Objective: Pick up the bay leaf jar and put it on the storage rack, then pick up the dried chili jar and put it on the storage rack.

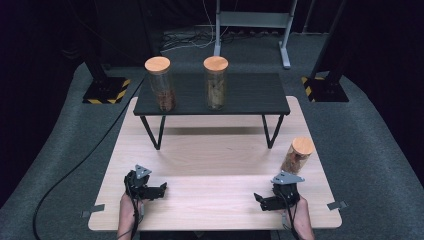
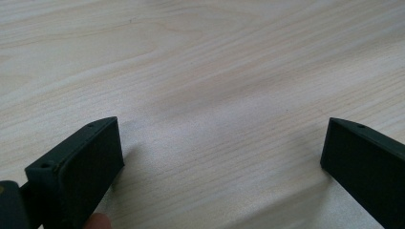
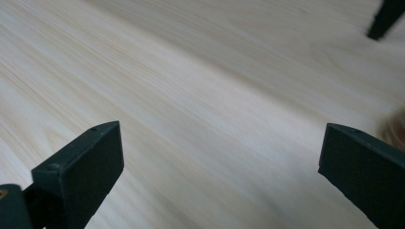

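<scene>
Rested low on the pale wooden table (image 1: 215,165), the left gripper (image 1: 161,190) near its left front corner, jaws spread wide over bare wood, pinching nothing. Likewise spread and empty, the right gripper (image 1: 259,199) near the right front. Stood just beyond the right gripper, a cork-lidded jar (image 1: 297,156). Sat farther back on the black shelf (image 1: 250,95): two taller jars (image 1: 160,84), well apart.

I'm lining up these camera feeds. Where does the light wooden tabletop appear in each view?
High view: the tabletop spans the centre, running under the black shelf.
Left gripper view: it lies as the backdrop between the left claw's open jaws.
Right gripper view: it lies as the backdrop between the right claw's open jaws.
Shared landmark: its pale wood grain.
</scene>
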{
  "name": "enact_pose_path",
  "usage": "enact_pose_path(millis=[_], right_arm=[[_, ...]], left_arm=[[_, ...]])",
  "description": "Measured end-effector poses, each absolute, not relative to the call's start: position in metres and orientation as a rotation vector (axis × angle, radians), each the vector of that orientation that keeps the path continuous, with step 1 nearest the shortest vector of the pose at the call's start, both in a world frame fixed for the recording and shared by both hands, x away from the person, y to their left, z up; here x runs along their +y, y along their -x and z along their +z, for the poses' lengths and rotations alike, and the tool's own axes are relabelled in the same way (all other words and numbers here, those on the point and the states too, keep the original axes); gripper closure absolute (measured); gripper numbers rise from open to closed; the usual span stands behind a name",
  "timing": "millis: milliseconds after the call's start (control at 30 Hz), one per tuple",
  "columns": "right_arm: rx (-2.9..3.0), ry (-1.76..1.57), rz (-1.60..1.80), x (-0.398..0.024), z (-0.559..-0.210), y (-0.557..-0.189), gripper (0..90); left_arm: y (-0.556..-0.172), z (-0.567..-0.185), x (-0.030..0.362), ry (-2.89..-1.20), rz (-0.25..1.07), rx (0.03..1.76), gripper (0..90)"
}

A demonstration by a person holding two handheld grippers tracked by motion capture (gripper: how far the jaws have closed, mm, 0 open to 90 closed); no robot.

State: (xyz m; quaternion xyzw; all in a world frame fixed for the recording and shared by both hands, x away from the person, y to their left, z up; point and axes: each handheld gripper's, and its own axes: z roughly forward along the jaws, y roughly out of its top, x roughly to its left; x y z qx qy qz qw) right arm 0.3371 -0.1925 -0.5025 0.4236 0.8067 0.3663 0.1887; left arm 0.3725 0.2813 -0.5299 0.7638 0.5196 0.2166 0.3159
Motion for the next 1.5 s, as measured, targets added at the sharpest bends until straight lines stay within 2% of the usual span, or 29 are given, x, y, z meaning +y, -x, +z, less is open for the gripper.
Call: enact_pose_path(millis=[233,767,1133,1500], right_arm=[[2.192,-1.266,0.998,-0.224,-0.508,-0.324,0.6],[1.987,-1.338,1.007,-0.273,-0.498,-0.338,0.0],[1.878,-1.216,1.063,-0.277,-0.486,-0.376,0.0],[1.857,-1.165,1.128,-0.272,-0.49,-0.401,0.0]], left_arm=[[-0.373,-0.53,0.281,-2.012,0.57,1.368,0.0],[-0.372,-0.53,0.281,-2.009,0.572,1.372,0.0],[-0.372,-0.53,0.281,-2.008,0.572,1.372,0.0],[-0.372,-0.53,0.281,-2.009,0.573,1.372,0.0]])
